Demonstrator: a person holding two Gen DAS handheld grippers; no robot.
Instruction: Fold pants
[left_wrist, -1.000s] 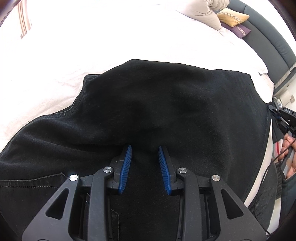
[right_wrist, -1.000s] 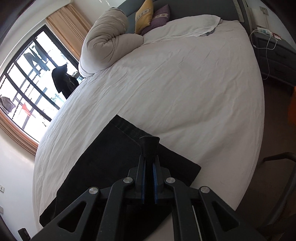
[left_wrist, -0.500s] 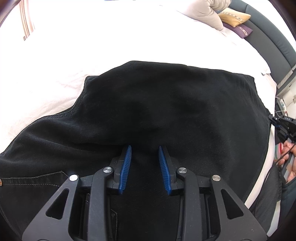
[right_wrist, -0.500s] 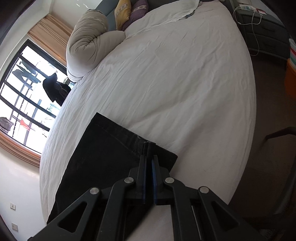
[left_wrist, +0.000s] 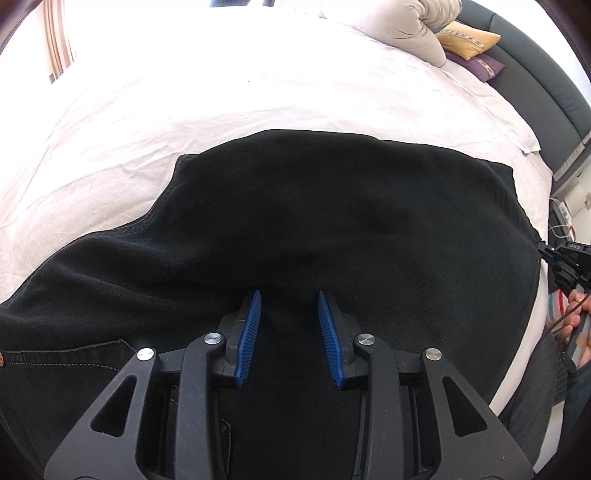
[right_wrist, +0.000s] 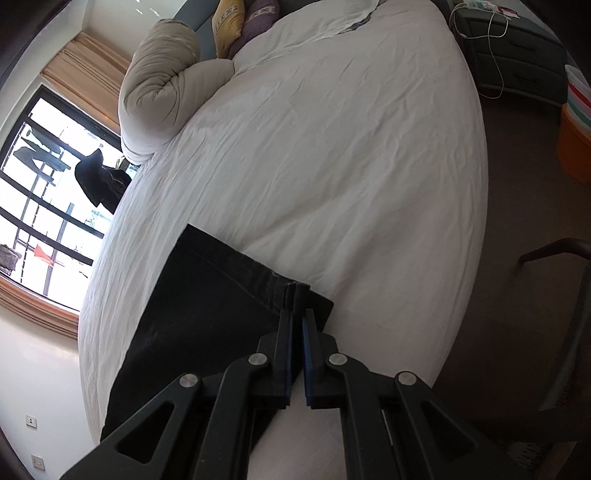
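Left tool (left_wrist: 289, 295) is seen with blue pads (left_wrist: 249, 338) spread partway, black fabric bunched between them; whether the pads press on it cannot be told. Right tool (right_wrist: 298, 314) is pressed nearly together, pinching the hem corner of the black pants (right_wrist: 207, 295). In the left wrist view the right tool (left_wrist: 565, 258) is seen at the far right edge of the cloth, held by a hand (left_wrist: 574, 314).

Pants (left_wrist: 314, 221) are laid across the near part of the bed (right_wrist: 332, 147), on the white sheet, folded over so a rounded black mass is seen from the left wrist and a flat leg end from the right.

Farther back, a rolled beige duvet (right_wrist: 162, 85) is placed near the headboard (left_wrist: 535, 77), with 1 yellow pillow (right_wrist: 229, 26) and 1 purple pillow (right_wrist: 258, 18) just beside it. A nightstand (right_wrist: 517, 51) is seen past the bed, a window (right_wrist: 44, 206) at the left.
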